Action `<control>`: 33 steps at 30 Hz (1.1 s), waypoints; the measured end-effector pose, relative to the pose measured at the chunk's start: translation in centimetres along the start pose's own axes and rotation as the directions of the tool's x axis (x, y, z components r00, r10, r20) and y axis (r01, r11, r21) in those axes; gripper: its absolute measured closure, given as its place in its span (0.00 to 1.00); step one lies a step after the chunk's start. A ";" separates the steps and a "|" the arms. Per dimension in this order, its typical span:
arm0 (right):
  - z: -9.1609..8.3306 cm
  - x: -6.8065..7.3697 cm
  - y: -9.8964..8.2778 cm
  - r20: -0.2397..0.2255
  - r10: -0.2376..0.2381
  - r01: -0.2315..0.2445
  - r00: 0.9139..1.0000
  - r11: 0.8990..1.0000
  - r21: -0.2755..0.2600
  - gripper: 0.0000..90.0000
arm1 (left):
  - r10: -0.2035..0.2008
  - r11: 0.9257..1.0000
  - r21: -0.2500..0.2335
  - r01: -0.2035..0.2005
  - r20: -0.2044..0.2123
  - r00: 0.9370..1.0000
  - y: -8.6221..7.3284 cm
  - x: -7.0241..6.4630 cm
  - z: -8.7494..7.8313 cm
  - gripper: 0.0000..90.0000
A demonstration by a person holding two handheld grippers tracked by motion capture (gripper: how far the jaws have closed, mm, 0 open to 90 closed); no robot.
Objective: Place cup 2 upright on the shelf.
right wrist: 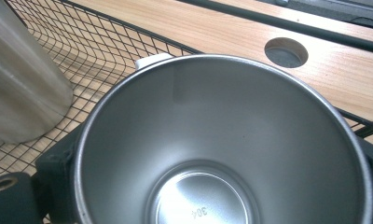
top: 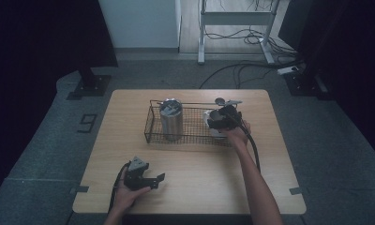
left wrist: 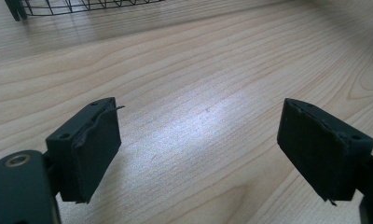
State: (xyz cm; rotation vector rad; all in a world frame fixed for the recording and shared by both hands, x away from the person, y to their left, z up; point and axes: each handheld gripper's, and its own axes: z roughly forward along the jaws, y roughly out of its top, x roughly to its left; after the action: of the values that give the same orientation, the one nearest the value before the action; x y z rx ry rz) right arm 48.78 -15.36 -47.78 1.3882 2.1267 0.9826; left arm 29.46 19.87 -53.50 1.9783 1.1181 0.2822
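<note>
A black wire basket stands across the middle of the table. At its left end a tall steel tumbler stands upright, also seen as the tumbler in the right gripper view. My right gripper is over the basket's right end, shut on a steel cup. The cup's open mouth faces the camera, with a black finger at each side of it. My left gripper rests low near the front left of the table. Its jaws stand wide open over bare wood.
A round cable hole is cut in the tabletop just behind the basket. A small white part shows behind the cup's rim. A corner of the basket lies far ahead of the left gripper. Desk legs and cables lie on the floor beyond.
</note>
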 end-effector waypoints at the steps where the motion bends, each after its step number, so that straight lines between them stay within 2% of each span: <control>1: 0.1 0.0 0.0 -0.001 0.003 -0.003 1.000 1.000 0.001 0.07 | 0.000 1.000 0.000 0.000 0.000 1.000 0.0 0.0 0.0 0.15; 18: 0.6 0.0 -0.2 0.011 0.007 -0.007 1.000 0.999 0.044 0.07 | 0.003 1.000 0.013 -0.003 0.003 1.000 -0.1 0.0 0.2 0.16; 26: 0.2 0.2 -0.3 0.009 -0.026 0.025 1.000 0.995 0.093 0.07 | 0.007 1.000 0.018 -0.007 0.004 1.000 -0.1 -0.1 0.2 0.16; 33: -0.1 0.3 -0.5 0.017 -0.031 0.029 0.999 0.995 0.100 0.06 | 0.008 1.000 0.021 -0.008 0.007 1.000 -0.1 -0.2 0.3 0.16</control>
State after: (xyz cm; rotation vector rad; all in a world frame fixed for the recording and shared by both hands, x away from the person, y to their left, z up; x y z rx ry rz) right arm 48.26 -15.25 -48.12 1.4018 2.2031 0.8601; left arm 29.45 19.60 -53.70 2.0012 1.1126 0.2683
